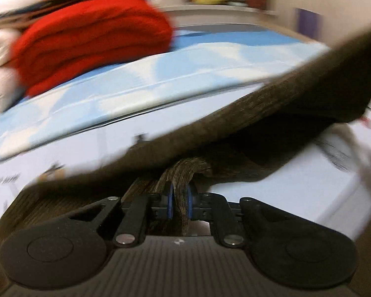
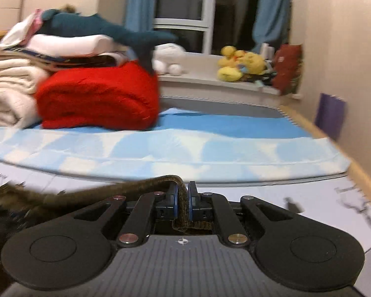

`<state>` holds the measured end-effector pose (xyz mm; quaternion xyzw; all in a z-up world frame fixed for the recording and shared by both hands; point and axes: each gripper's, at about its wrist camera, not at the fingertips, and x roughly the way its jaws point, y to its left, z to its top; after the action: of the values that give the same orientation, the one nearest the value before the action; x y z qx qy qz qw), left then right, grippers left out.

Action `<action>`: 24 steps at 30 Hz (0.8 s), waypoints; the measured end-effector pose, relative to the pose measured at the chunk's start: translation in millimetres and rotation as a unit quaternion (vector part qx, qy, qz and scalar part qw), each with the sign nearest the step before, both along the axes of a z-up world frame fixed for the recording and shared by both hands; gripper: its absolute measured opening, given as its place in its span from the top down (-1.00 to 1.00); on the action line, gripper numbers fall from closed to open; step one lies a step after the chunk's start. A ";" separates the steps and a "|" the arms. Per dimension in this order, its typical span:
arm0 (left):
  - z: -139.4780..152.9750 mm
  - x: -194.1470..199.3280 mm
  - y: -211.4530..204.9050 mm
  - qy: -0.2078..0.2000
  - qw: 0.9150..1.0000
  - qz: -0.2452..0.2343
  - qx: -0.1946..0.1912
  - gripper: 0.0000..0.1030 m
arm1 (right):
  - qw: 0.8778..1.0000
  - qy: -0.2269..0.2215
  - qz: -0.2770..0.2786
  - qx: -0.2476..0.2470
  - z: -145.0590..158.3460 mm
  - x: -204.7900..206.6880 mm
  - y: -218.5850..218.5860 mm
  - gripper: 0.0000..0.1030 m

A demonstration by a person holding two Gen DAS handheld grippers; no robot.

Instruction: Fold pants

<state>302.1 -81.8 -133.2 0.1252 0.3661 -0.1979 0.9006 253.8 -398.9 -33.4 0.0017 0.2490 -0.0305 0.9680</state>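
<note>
Brown pants [image 1: 259, 113] are pinched at a bunched edge by left gripper [image 1: 179, 201] and right gripper [image 2: 183, 201]; fabric judged soft, limp, best held by hems.

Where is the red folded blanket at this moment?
In the right wrist view the red folded blanket lies at the left on the blue and white sheet, beside the cream blankets, under a stack with a dark teal plush toy.

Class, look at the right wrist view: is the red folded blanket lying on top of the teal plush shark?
No: the teal plush shark lies on top of the stacked linens, while the red folded blanket rests lower on the blue sheet.
</note>
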 end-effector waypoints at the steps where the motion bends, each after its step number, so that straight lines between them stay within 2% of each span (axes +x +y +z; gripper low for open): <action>1: 1.9 -6.8 -2.7 0.000 0.999 -0.033 -0.003 0.78 | 1.000 0.006 -0.011 0.005 6.5 4.5 -10.7 0.87; 4: 4.5 -28.6 -6.8 0.013 0.990 -0.134 -0.031 0.78 | 0.998 0.026 -0.054 0.013 28.1 24.7 -48.4 0.87; 7: 4.8 -50.4 -11.0 0.049 0.969 -0.235 -0.063 0.78 | 0.994 0.053 -0.095 -0.022 40.1 52.4 -78.0 0.87; 9: -0.3 -64.2 -20.2 0.083 0.951 -0.290 -0.065 0.75 | 0.987 0.079 -0.136 -0.028 34.3 75.8 -98.1 0.85; 11: -5.9 -79.0 -29.6 0.115 0.936 -0.330 -0.047 0.56 | 0.975 0.118 -0.190 -0.022 12.8 96.8 -118.3 0.76; 13: -5.6 -84.6 -27.8 0.136 0.926 -0.350 -0.050 0.17 | 0.959 0.144 -0.246 -0.004 -18.8 102.0 -129.6 0.43; 14: -2.2 -83.8 -22.1 0.135 0.926 -0.348 -0.062 0.11 | 0.954 0.146 -0.263 -0.001 -31.1 98.3 -126.7 0.40; 15: 2.0 -78.5 -14.4 0.131 0.930 -0.337 -0.074 0.03 | 0.951 0.144 -0.273 0.008 -44.6 89.1 -121.6 0.36; 17: 10.1 -61.0 9.7 0.126 0.943 -0.290 -0.108 0.01 | 0.954 0.143 -0.261 0.039 -68.7 70.1 -109.1 0.19; 19: 17.6 -50.9 32.8 0.117 0.955 -0.237 -0.133 0.00 | 0.949 0.158 -0.267 0.059 -98.3 45.2 -99.1 0.16; 21: 24.2 -38.5 47.1 0.099 0.970 -0.181 -0.130 -0.01 | 0.936 0.179 -0.290 0.084 -125.2 31.2 -98.0 0.14; 23: 24.6 -21.5 68.5 0.086 0.984 -0.111 -0.109 -0.01 | 0.917 0.206 -0.320 0.120 -154.9 10.6 -104.0 0.13; 24: 24.2 -16.5 80.6 0.081 0.989 -0.077 -0.101 -0.02 | 0.903 0.227 -0.338 0.137 -169.5 3.3 -107.9 0.13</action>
<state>285.6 -1.3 -109.0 0.0450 0.4054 -0.3118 0.8581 257.1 -506.9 -202.9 0.2117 0.4483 -0.3214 0.8068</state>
